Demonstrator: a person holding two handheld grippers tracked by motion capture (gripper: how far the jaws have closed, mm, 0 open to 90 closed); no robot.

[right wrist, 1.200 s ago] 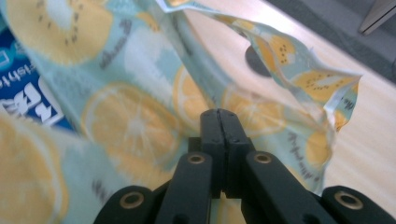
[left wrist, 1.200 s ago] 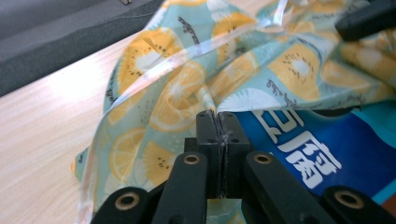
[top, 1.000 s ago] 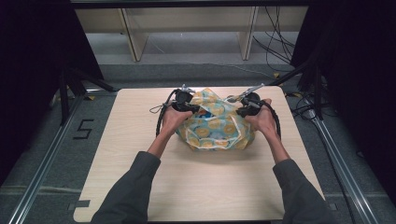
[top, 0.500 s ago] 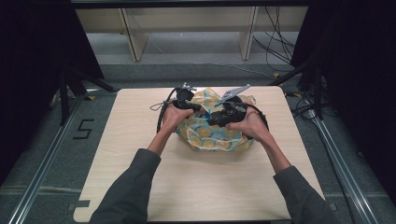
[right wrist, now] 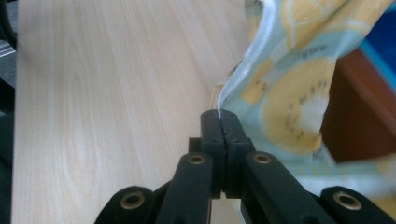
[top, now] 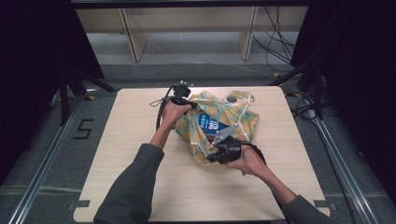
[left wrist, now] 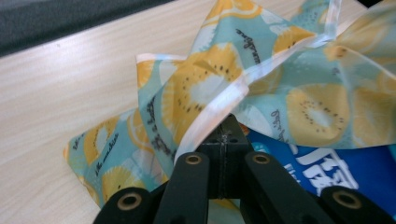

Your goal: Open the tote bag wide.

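A teal cloth bag [top: 236,109] printed with yellow fruit slices lies on the wooden table [top: 135,140], spread open over a blue packet [top: 212,125]. My left gripper [top: 188,103] is at the bag's back left corner, shut on its white hem [left wrist: 219,105]; the bag [left wrist: 201,79] and blue packet [left wrist: 327,163] lie just beyond the jaws. My right gripper [top: 209,159] is at the bag's near edge, its jaws having just closed. It is shut [right wrist: 219,114] on the hem of the bag [right wrist: 289,88], which rises from the tips.
Bare tabletop [right wrist: 107,93] stretches left of and in front of the bag. A brown surface [right wrist: 355,107] shows behind the cloth in the right gripper view. Shelving legs [top: 133,42] and cables [top: 275,51] lie on the floor beyond the table.
My right gripper has come from the bag's back right across to its near edge, toward the person. The bag has spread open and the blue packet now shows. The left gripper has stayed put.
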